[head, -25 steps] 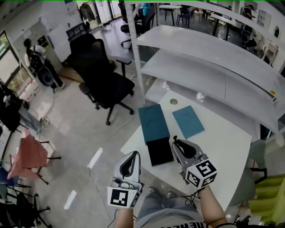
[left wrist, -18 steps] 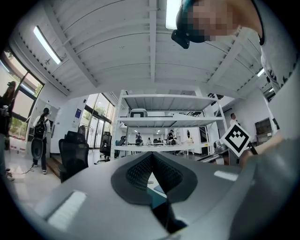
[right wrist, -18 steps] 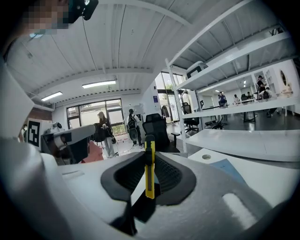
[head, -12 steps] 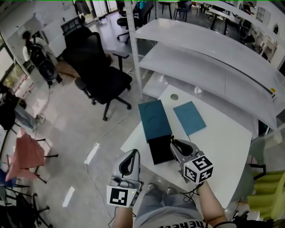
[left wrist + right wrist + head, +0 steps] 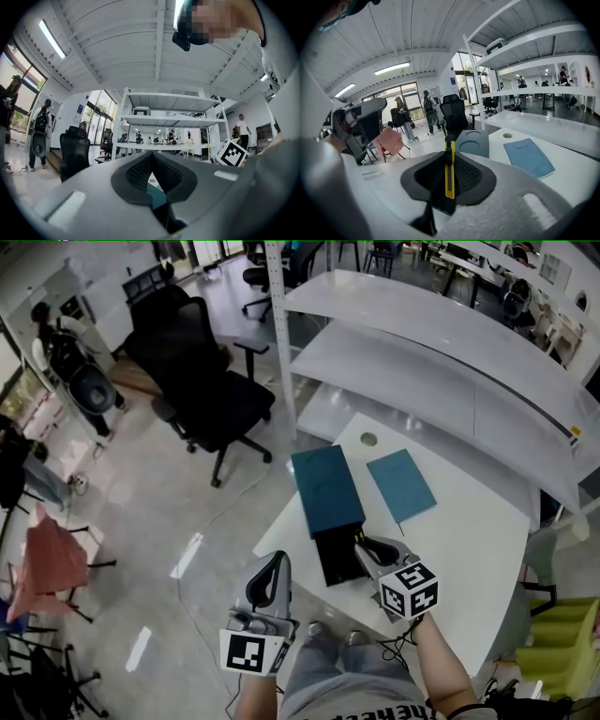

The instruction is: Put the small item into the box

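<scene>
A small yellow-and-black utility knife (image 5: pixel 449 169) stands upright between the jaws of my right gripper (image 5: pixel 449 159), which is shut on it. In the head view my right gripper (image 5: pixel 367 547) hovers at the right edge of the black open box (image 5: pixel 337 557) on the white table (image 5: pixel 469 549). A teal lid (image 5: pixel 327 488) lies flat, touching the box's far end. It also shows in the right gripper view, teal lid (image 5: pixel 473 142). My left gripper (image 5: pixel 273 579) hangs left of the table's edge, over the floor. Its jaws (image 5: pixel 152 158) are shut with nothing between them.
A blue notebook (image 5: pixel 401 485) lies right of the lid, and a round hole (image 5: pixel 368 440) sits near the table's far corner. White shelving (image 5: pixel 441 371) runs behind the table. A black office chair (image 5: pixel 211 395) stands on the floor to the left.
My right gripper has crept slightly left, closer to the black box, with the knife still in it. The left gripper has barely moved.
</scene>
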`<action>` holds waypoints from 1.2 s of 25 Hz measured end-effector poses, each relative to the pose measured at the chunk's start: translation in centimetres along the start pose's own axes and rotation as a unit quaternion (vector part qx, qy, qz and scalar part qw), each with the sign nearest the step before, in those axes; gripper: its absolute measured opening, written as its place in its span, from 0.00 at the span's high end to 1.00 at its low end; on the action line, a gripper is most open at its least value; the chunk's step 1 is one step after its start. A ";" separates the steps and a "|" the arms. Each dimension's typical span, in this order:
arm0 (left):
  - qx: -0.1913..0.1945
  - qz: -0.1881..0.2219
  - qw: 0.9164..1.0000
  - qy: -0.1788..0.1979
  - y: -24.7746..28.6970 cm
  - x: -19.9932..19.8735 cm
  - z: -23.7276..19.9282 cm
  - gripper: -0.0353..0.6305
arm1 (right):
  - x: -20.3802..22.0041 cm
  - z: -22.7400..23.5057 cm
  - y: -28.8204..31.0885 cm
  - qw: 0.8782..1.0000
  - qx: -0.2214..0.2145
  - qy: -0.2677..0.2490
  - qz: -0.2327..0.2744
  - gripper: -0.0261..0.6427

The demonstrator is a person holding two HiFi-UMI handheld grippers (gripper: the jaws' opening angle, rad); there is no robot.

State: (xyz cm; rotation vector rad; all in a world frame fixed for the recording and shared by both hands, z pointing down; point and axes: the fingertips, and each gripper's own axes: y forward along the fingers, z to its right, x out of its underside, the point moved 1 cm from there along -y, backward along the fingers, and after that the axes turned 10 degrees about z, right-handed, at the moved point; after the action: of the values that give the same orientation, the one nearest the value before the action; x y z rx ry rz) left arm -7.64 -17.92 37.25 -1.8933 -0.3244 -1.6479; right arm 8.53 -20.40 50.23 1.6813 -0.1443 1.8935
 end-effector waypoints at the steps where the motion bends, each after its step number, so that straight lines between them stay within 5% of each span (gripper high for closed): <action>1: -0.001 -0.001 1.000 -0.001 0.0 0.1 -0.2 0.92 | 0.4 0.0 0.2 1.000 0.000 0.000 -0.007 0.86; 30: -0.018 -0.019 0.999 -0.020 -0.9 1.7 -4.7 0.92 | 9.2 0.7 6.4 0.978 0.024 -0.009 -0.208 0.86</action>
State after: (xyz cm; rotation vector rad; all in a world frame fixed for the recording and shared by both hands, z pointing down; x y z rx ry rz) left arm -11.55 -20.29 39.37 -1.9602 -0.3532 -1.6522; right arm 5.80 -22.69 60.88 1.6107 0.2314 1.5775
